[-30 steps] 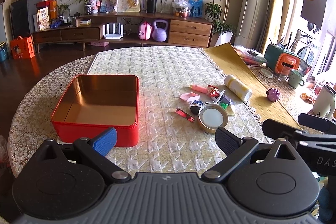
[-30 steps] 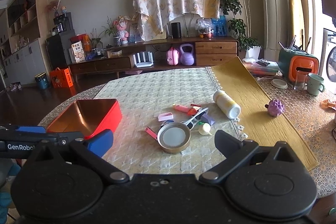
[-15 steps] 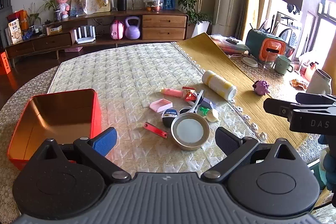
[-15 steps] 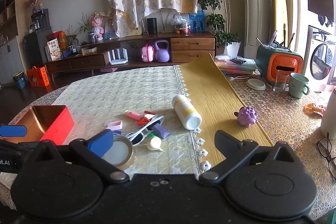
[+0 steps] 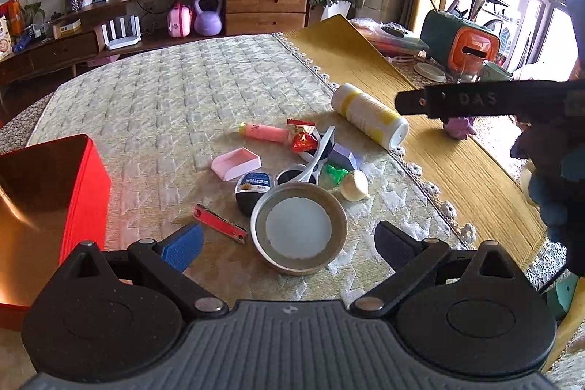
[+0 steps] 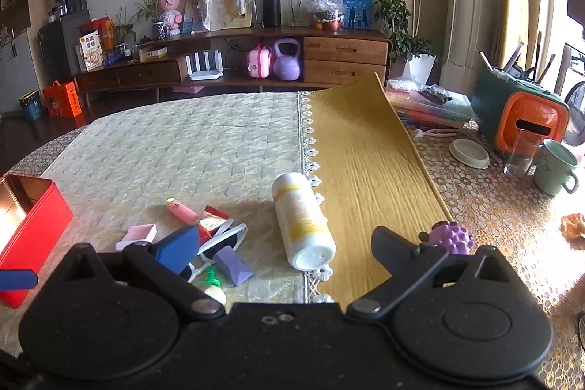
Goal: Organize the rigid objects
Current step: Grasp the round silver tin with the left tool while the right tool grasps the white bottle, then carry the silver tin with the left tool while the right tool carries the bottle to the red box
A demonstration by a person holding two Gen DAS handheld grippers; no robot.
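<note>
The left hand-held gripper (image 5: pixel 289 236) hovers with its fingers spread wide and empty over a round metal tin lid (image 5: pixel 298 232) near the counter's (image 5: pixel 175 97) front edge. The right hand-held gripper (image 6: pixel 285 245), also wide and empty, faces a white cylindrical bottle with yellow bands (image 6: pixel 301 220) lying on its side. The open red rectangular tin box (image 5: pixel 47 207) sits at the left, apart from the clutter.
</note>
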